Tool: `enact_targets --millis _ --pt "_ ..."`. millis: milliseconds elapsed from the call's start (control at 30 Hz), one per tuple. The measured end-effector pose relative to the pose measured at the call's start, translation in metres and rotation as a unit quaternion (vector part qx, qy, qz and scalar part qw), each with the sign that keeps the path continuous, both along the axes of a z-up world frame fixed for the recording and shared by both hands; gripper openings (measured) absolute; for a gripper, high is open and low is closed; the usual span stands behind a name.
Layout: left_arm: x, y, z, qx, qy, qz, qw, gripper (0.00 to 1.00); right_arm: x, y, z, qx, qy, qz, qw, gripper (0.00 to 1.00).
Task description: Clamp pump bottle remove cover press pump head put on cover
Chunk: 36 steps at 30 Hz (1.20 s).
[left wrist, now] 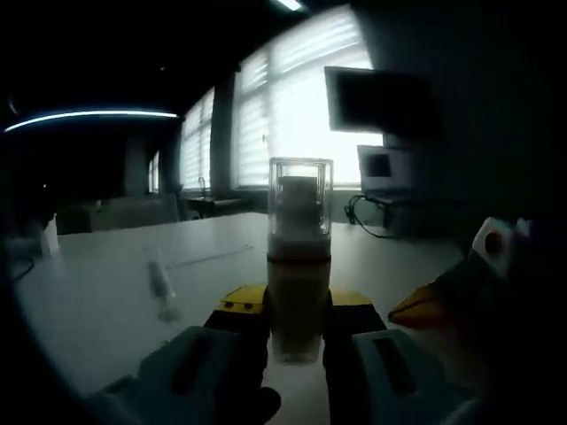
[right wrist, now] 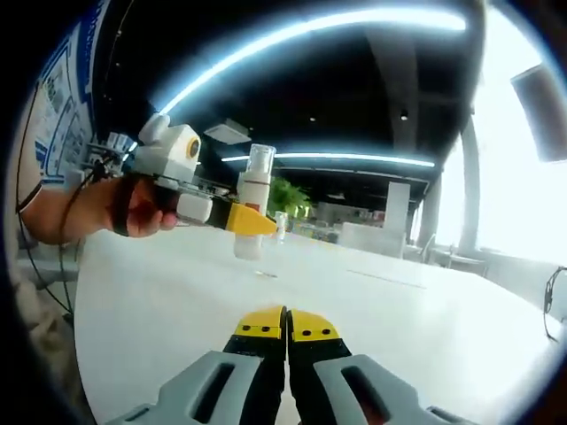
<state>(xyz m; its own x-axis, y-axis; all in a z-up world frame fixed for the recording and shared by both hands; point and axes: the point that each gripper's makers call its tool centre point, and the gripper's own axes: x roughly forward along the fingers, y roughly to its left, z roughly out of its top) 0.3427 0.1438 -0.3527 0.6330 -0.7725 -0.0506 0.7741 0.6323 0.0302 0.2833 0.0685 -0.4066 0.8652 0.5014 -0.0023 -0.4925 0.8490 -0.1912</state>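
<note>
A white pump bottle [left wrist: 297, 292] with a clear cover [left wrist: 300, 199] on top stands upright between the jaws of my left gripper [left wrist: 296, 305], which is shut on its body. From the right gripper view the same bottle [right wrist: 252, 212] hangs above the white table [right wrist: 425, 328], held by the left gripper [right wrist: 232, 217] in a person's hand [right wrist: 142, 208]. My right gripper [right wrist: 285, 326] sits low over the table with its yellow-tipped jaws pressed together and nothing between them. It also enters the left gripper view at the right edge as a yellow tip [left wrist: 425, 305].
A small clear item [left wrist: 162, 285] lies on the table to the left of the bottle. A monitor [left wrist: 381, 168] and cables [left wrist: 368, 212] stand at the table's far side by bright blinds. Another small bottle [right wrist: 280, 226] stands far off.
</note>
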Motion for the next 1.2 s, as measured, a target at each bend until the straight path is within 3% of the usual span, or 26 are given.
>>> enact_targets --millis 100,267,500,1000,1200 --pt "-0.008 0.003 0.001 -0.015 0.001 -0.010 0.9998 0.14 0.000 0.000 0.000 0.000 0.000 0.000 1.0000 0.00" --pt "-0.020 0.008 -0.006 -0.009 0.001 -0.020 0.9997 0.14 0.000 0.001 0.000 0.000 0.001 0.002 1.0000 0.00" --pt "-0.026 0.020 -0.017 -0.004 0.008 -0.017 0.9998 0.14 -0.001 0.001 0.000 -0.002 0.001 0.002 1.0000 0.00" --pt "-0.043 0.040 -0.021 -0.028 0.004 -0.009 0.9996 0.14 0.000 0.001 -0.001 -0.007 0.001 -0.001 1.0000 0.00" --pt "-0.049 0.044 -0.032 -0.028 0.011 -0.011 0.9995 0.14 0.000 0.001 -0.002 -0.009 0.003 0.000 1.0000 0.00"
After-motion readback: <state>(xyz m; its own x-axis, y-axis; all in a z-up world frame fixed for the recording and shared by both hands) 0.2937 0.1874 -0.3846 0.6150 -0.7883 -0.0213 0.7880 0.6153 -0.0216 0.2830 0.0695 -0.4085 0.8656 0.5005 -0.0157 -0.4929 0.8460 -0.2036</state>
